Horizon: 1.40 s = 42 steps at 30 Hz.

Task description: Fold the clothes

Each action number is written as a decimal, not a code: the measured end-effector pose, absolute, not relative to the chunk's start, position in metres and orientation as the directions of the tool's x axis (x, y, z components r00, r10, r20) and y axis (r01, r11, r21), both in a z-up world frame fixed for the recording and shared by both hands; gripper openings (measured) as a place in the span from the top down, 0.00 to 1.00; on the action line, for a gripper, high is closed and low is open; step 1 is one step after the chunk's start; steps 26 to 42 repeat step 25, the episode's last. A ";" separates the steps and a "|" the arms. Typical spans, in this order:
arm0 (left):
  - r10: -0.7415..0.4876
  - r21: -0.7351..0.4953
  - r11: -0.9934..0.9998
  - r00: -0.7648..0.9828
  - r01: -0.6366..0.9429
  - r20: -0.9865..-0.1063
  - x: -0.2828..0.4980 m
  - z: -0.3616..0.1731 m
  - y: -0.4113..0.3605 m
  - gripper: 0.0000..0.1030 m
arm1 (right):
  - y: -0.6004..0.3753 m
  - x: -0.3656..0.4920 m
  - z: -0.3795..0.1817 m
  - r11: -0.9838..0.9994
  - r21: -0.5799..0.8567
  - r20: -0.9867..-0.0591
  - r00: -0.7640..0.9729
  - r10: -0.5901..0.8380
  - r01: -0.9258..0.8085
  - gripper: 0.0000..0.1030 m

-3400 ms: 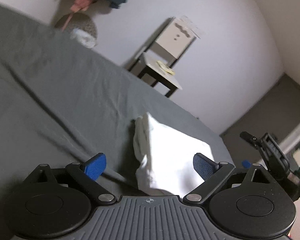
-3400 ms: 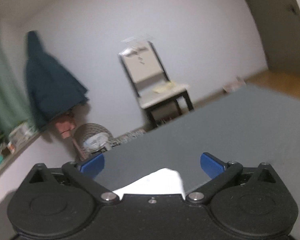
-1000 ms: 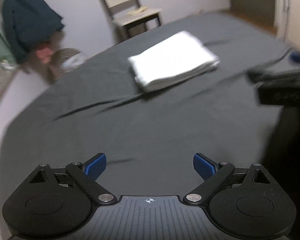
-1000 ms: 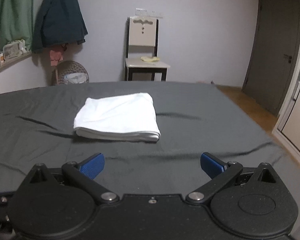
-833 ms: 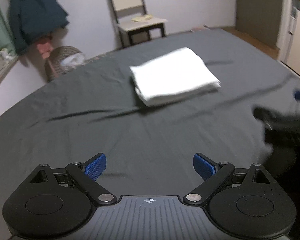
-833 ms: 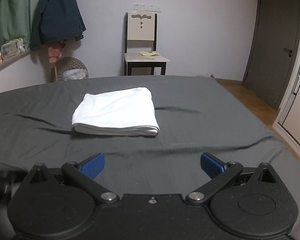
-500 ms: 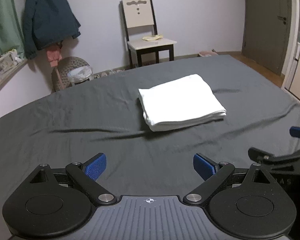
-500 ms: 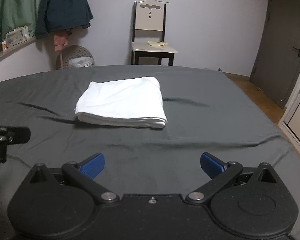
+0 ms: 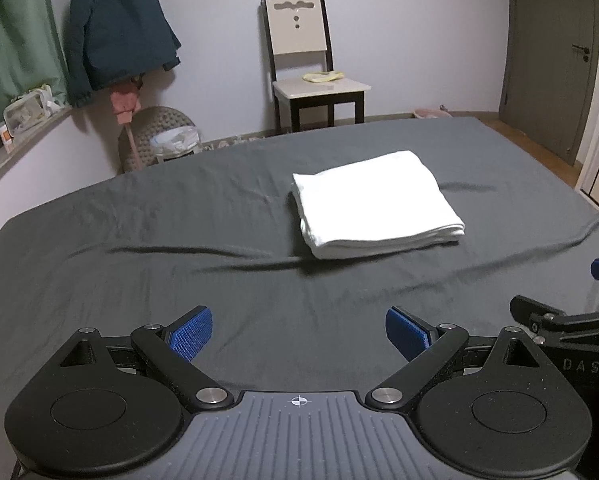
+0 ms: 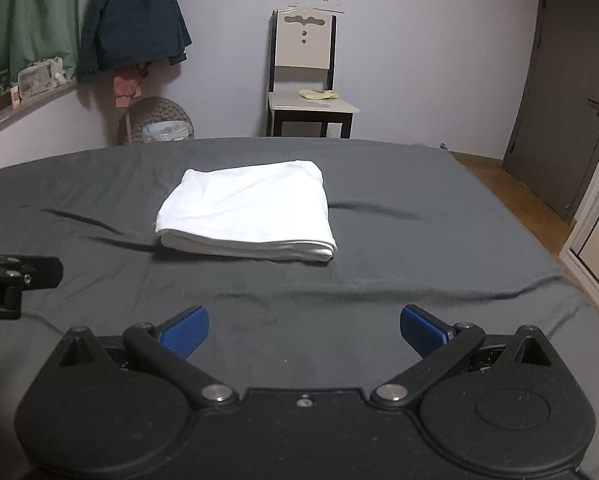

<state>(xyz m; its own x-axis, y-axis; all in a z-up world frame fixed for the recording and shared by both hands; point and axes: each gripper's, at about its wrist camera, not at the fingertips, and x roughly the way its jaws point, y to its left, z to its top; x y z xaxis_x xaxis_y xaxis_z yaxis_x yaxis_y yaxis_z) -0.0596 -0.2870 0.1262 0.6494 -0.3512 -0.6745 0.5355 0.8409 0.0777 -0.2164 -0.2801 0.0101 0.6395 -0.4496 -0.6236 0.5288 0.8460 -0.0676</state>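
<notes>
The white garment [image 9: 375,204] is seen folded into a flat, layered rectangle mid-bed on the dark grey sheet [image 9: 179,272]. Since a few seconds earlier, both grippers have been drawn back from it; the left gripper [image 9: 297,332] and right gripper [image 10: 303,330] are held empty, fingers spread apart. The fold is judged complete.

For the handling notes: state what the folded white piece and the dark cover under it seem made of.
Folded white piece: soft matte cloth, likely cotton knit; stacked layers show at its rounded edge. Dark cover: thin matte grey woven sheet, probably; it creases in long shallow wrinkles.
</notes>
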 end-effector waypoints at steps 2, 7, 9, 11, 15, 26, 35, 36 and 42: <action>-0.350 0.074 0.842 0.645 0.535 -0.680 -0.059 0.126 -0.285 0.08 | -0.280 -0.215 0.011 0.844 -0.070 -0.626 0.635 -0.452 0.532 0.00; -0.346 0.059 0.846 0.630 0.530 -0.695 -0.058 0.124 -0.280 0.08 | -0.283 -0.213 0.010 0.837 -0.059 -0.641 0.622 -0.449 0.543 0.00; -0.345 0.062 0.846 0.633 0.530 -0.692 -0.058 0.124 -0.279 0.08 | -0.284 -0.213 0.010 0.836 -0.056 -0.646 0.618 -0.448 0.546 0.00; -0.344 0.064 0.847 0.635 0.528 -0.691 -0.058 0.124 -0.278 0.08 | -0.284 -0.212 0.009 0.834 -0.056 -0.647 0.616 -0.449 0.549 0.00; -0.340 0.062 0.850 0.635 0.523 -0.694 -0.057 0.124 -0.276 0.08 | -0.282 -0.212 0.008 0.834 -0.068 -0.646 0.613 -0.455 0.547 0.00; -0.339 0.045 0.853 0.616 0.520 -0.711 -0.052 0.122 -0.273 0.08 | -0.281 -0.212 0.008 0.832 -0.072 -0.646 0.610 -0.459 0.550 0.00; -0.339 0.045 0.853 0.616 0.520 -0.711 -0.052 0.122 -0.273 0.08 | -0.281 -0.212 0.008 0.832 -0.072 -0.646 0.610 -0.459 0.550 0.00; -0.339 0.045 0.853 0.616 0.520 -0.711 -0.052 0.122 -0.273 0.08 | -0.281 -0.212 0.008 0.832 -0.072 -0.646 0.610 -0.459 0.550 0.00; -0.339 0.045 0.853 0.616 0.520 -0.711 -0.052 0.122 -0.273 0.08 | -0.281 -0.212 0.008 0.832 -0.072 -0.646 0.610 -0.459 0.550 0.00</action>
